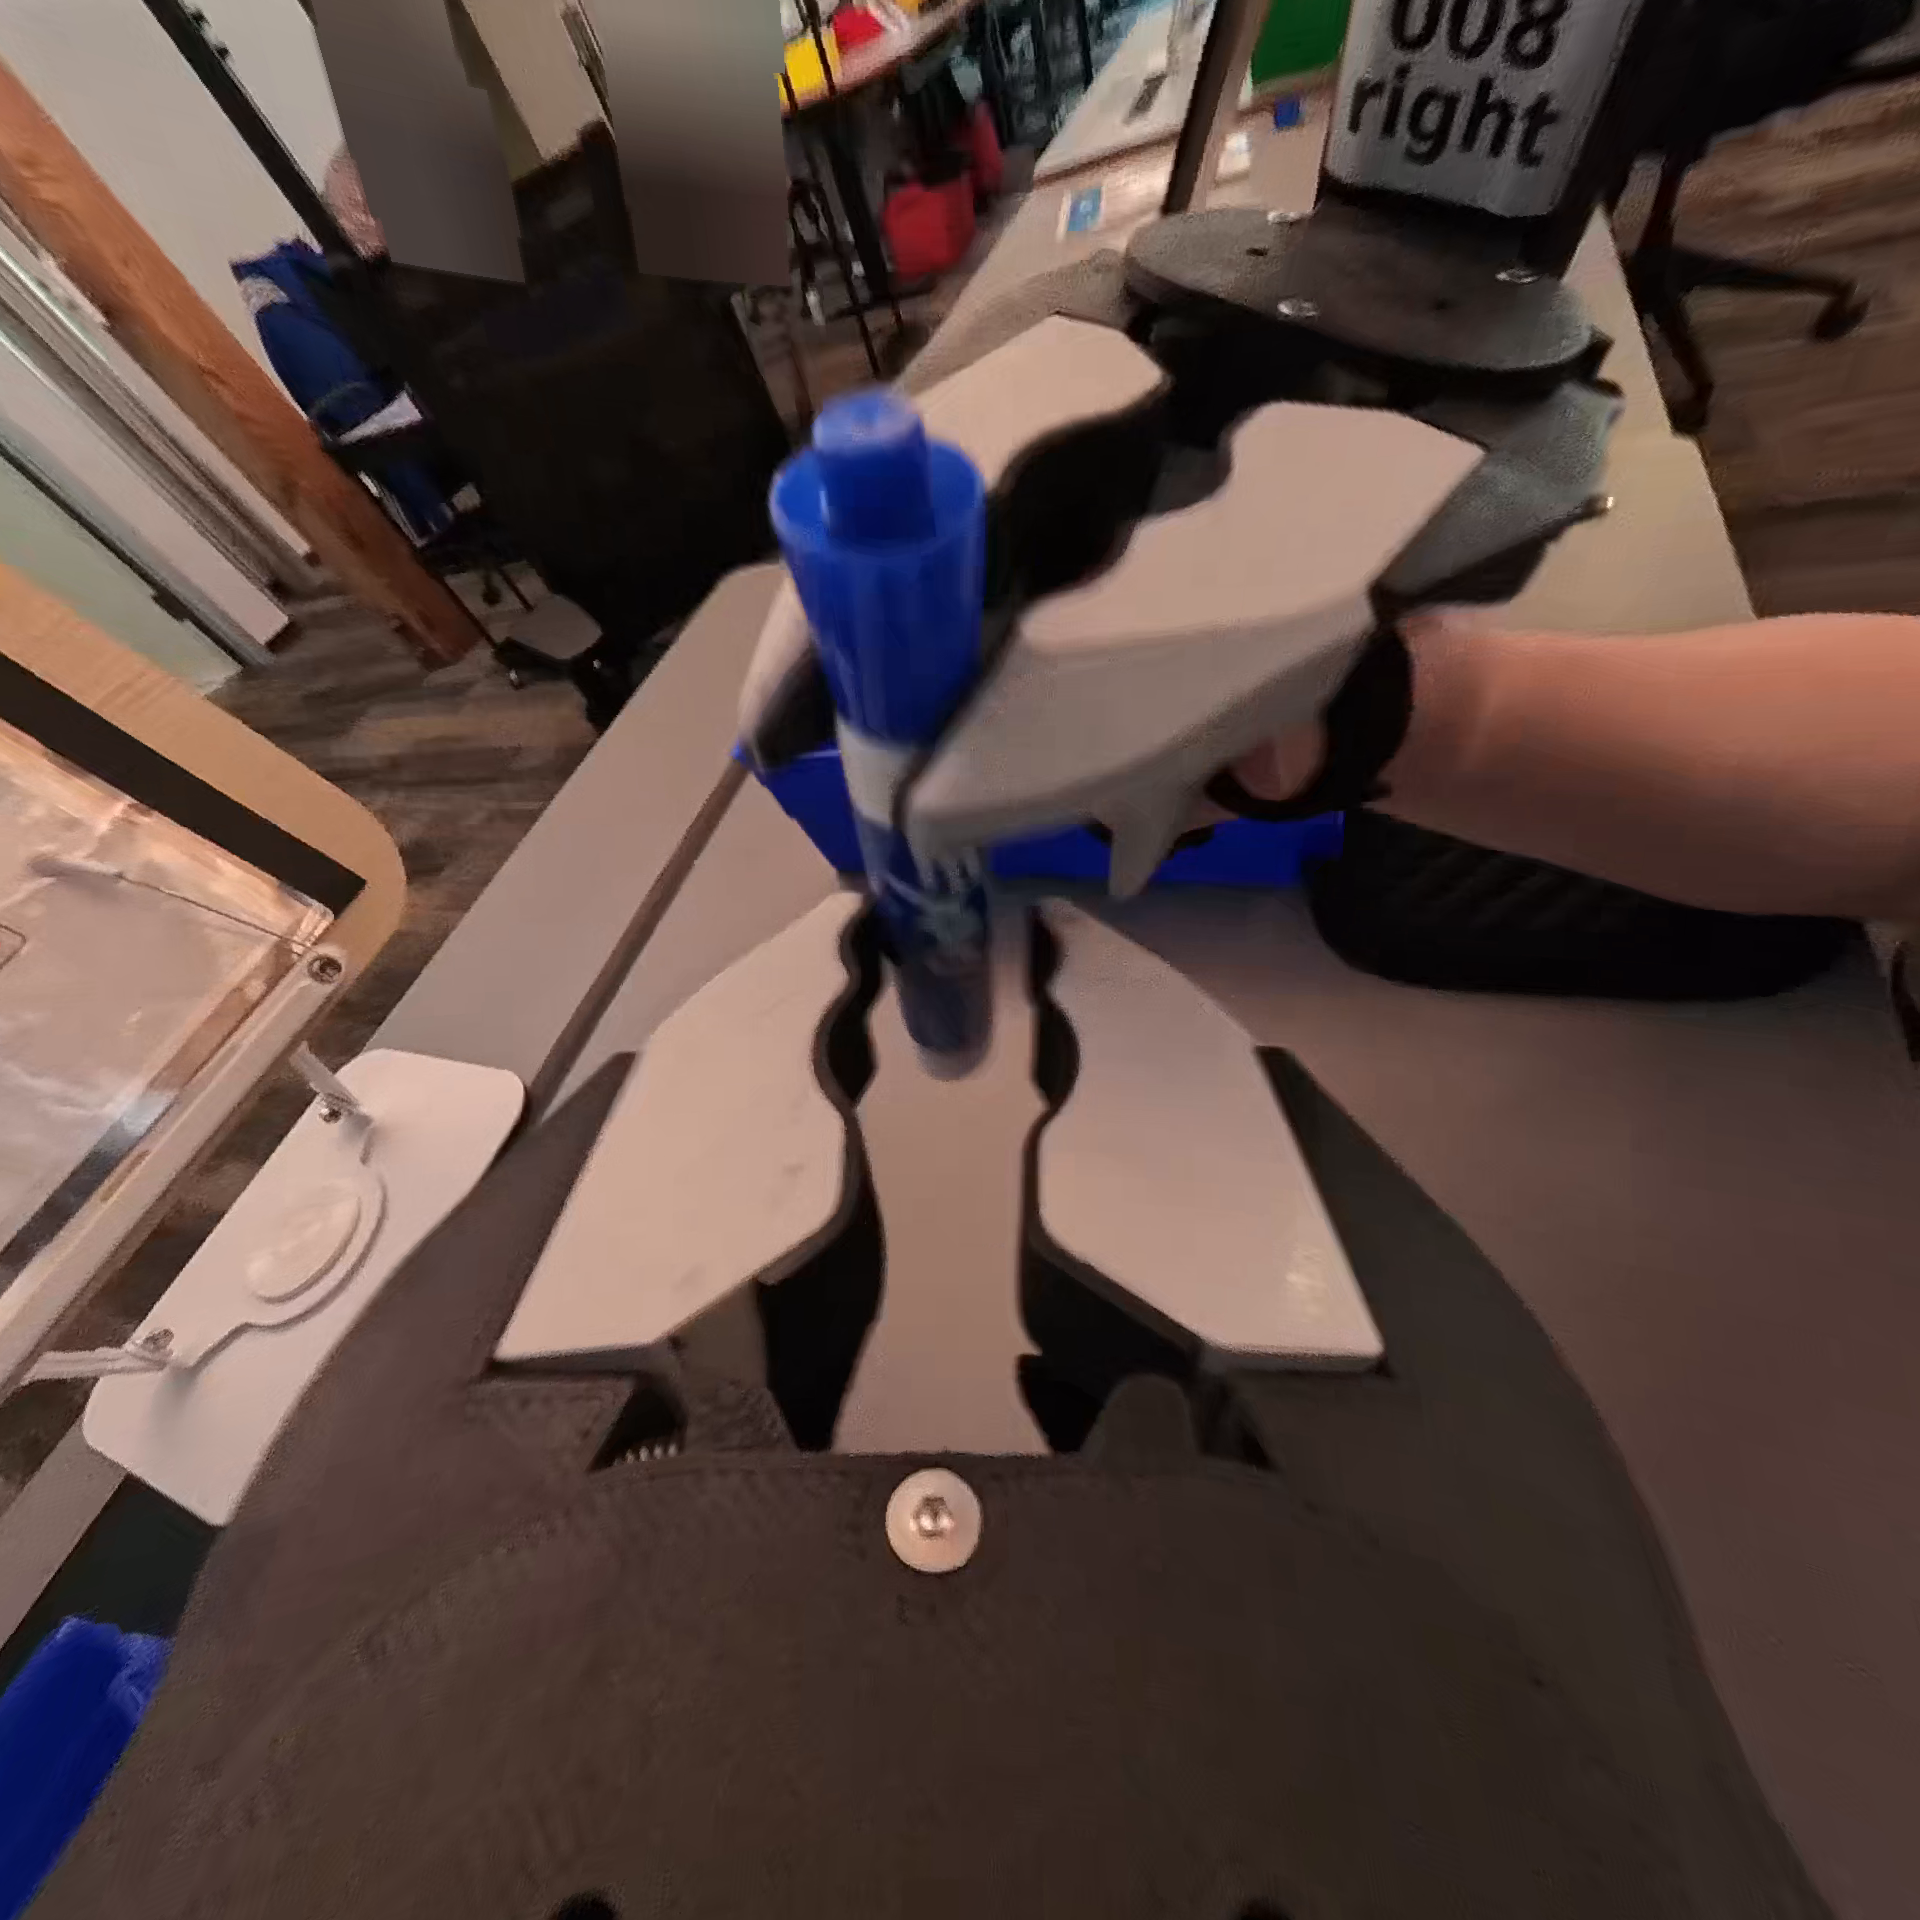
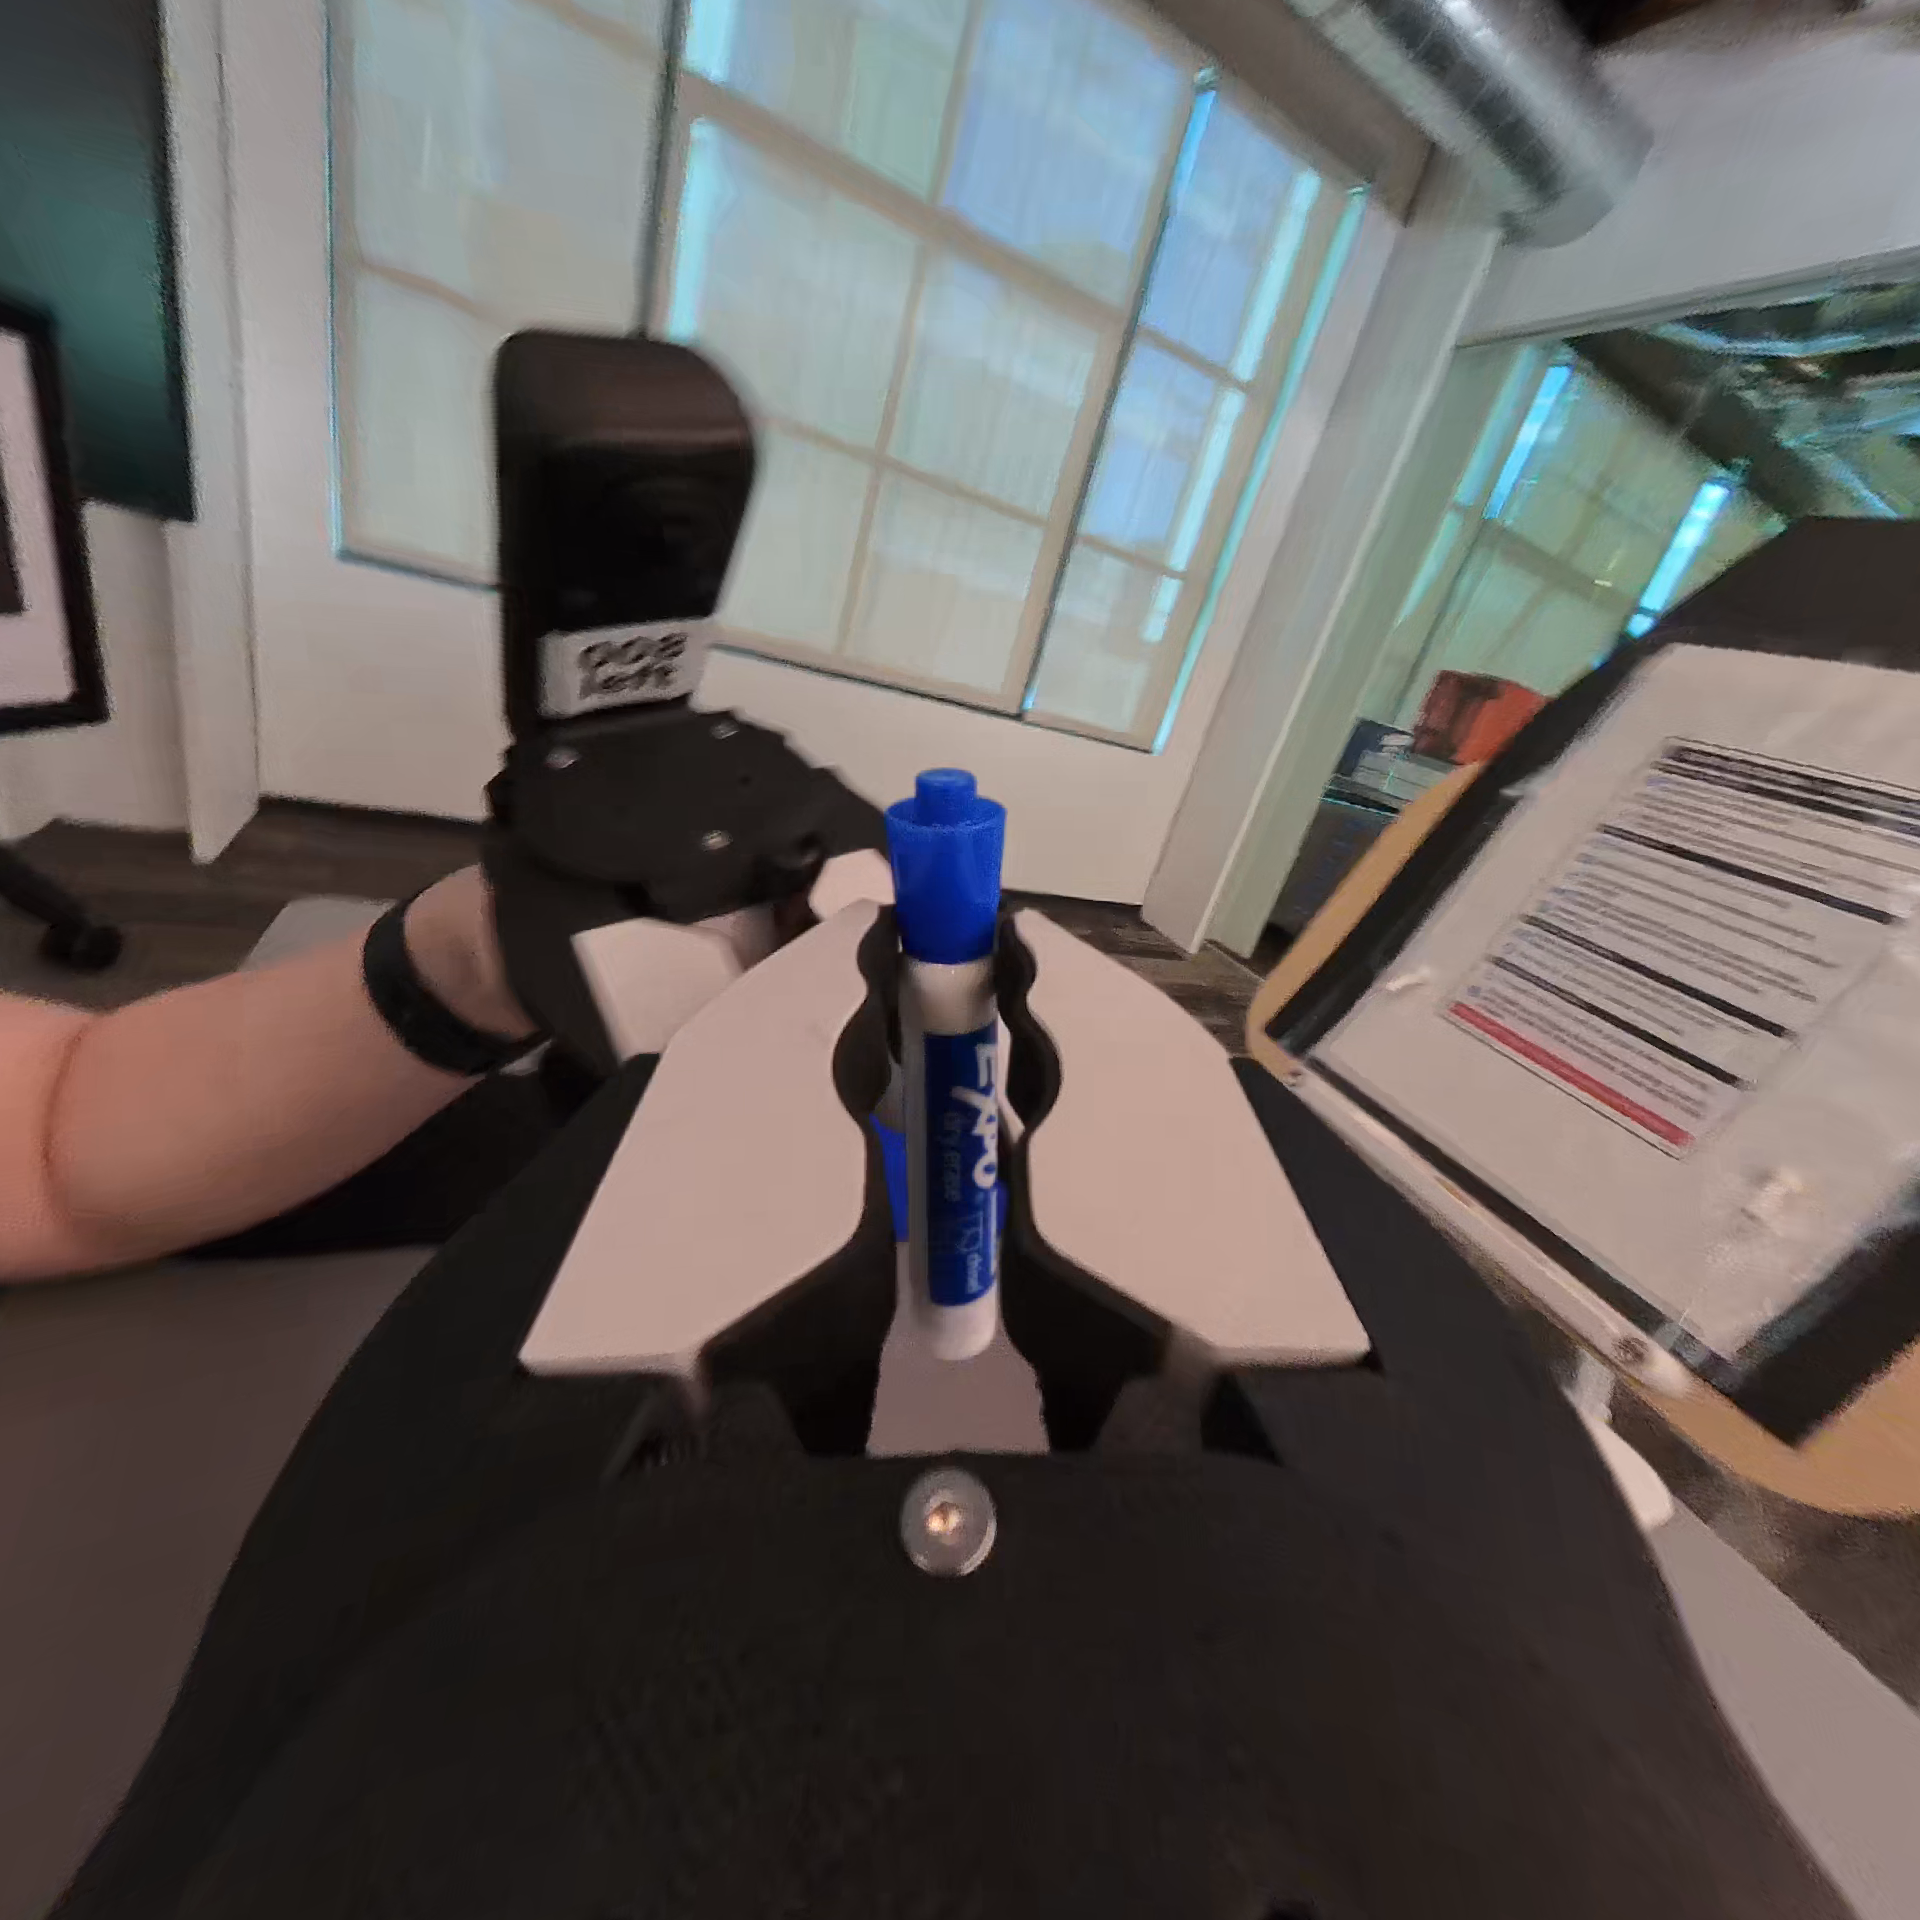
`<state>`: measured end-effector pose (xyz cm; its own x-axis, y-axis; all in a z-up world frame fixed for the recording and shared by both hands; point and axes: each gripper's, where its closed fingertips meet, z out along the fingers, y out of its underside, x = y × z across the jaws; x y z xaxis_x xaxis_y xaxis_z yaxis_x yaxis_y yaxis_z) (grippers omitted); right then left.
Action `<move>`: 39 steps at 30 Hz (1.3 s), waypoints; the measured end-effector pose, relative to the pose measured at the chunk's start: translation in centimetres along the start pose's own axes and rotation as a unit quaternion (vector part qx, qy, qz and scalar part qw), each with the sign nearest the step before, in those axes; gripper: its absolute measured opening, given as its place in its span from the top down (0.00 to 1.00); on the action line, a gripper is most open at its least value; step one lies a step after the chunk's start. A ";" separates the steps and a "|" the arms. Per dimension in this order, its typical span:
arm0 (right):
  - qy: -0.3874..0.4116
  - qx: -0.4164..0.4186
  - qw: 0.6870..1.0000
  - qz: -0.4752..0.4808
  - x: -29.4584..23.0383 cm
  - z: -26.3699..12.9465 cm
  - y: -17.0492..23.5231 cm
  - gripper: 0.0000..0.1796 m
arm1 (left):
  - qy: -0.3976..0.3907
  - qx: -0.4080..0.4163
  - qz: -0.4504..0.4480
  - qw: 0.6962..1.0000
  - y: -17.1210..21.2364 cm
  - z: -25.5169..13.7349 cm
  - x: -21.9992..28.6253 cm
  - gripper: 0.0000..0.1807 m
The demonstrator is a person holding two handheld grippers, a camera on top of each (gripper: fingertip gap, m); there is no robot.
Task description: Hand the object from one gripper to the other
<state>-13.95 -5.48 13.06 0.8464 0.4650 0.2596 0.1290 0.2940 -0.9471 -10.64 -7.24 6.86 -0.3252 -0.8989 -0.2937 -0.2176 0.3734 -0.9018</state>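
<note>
The blue dry-erase marker (image 2: pixel 948 1060) stands upright, cap uppermost, clamped between the two white fingers of the right gripper (image 2: pixel 943 940), which are closed against its barrel just below the cap; the lower barrel hangs free between the finger bases. In the left wrist view the same marker (image 1: pixel 902 665) is seen held in the right gripper (image 1: pixel 914 748), tilted slightly, cap end raised. The left gripper (image 1: pixel 940 935) sits directly beneath it with its fingers parted wider than the barrel; the marker's lower end lies in the gap between the fingertips, nearer the left-hand pad, and contact cannot be confirmed owing to motion blur. A person's hand (image 1: pixel 1288 758) grips the right gripper's handle. A blue bin (image 1: pixel 1049 831) rests on the grey table (image 1: pixel 1507 1195) behind the grippers. A framed printed sheet (image 2: pixel 1621 997) stands to the right in the right wrist view.
</note>
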 end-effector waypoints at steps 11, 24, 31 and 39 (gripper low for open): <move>0.349 -0.312 0.832 0.297 18.5 -23.3 9.8 0.90 | -0.080 -0.025 0.007 0.996 -0.3 -3.2 -3.0 0.68; 0.366 -0.560 0.620 0.408 16.0 -34.1 24.4 0.88 | -0.177 -0.138 -0.029 0.974 4.4 -7.6 -8.3 0.67; 0.377 -0.567 0.657 0.325 17.1 -32.6 20.2 0.75 | -0.279 -0.319 -0.150 0.893 14.3 -15.1 -13.6 0.71; 0.400 -0.472 0.757 0.211 18.2 -27.9 11.8 0.76 | -0.277 -0.488 -0.355 0.747 26.0 -21.7 -13.5 0.75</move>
<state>17.41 -16.83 1.34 0.9085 -0.4141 0.0562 -0.2481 -0.6427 -0.7249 -31.88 19.56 -5.78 0.5639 -0.8058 -0.1809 -0.8101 -0.4973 -0.3105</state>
